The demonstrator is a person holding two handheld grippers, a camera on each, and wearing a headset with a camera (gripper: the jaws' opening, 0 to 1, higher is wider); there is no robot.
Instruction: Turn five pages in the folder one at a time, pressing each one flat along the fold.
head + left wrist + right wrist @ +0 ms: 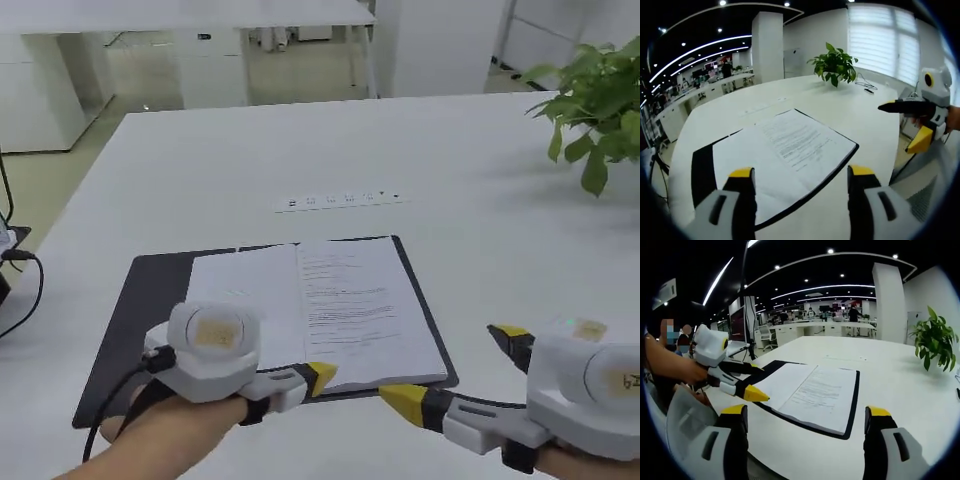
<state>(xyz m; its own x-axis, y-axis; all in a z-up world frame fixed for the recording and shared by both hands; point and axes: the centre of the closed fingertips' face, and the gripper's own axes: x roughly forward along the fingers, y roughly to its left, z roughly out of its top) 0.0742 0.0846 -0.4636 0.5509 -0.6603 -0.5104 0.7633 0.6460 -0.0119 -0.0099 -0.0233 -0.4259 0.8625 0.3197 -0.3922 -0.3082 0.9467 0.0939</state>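
Note:
A black folder [150,300] lies open on the white table, its printed right page [350,300] flat and a paler left page [245,290] beside it. My left gripper [280,360], held by a hand, hovers at the folder's near edge, open, with nothing between its fingers. To the right of the folder, my right gripper [458,368] hangs just above the table with its jaws spread and empty. In the left gripper view the folder [790,145] lies ahead of the left gripper [801,174], with the right gripper [920,115] at the side. The right gripper view has the folder [815,392] beyond the right gripper [806,411].
A potted plant [600,110] stands at the far right of the table [480,230]. A socket strip [340,200] is set in the tabletop behind the folder. A black cable [30,290] hangs off the left edge. More desks and people are far back.

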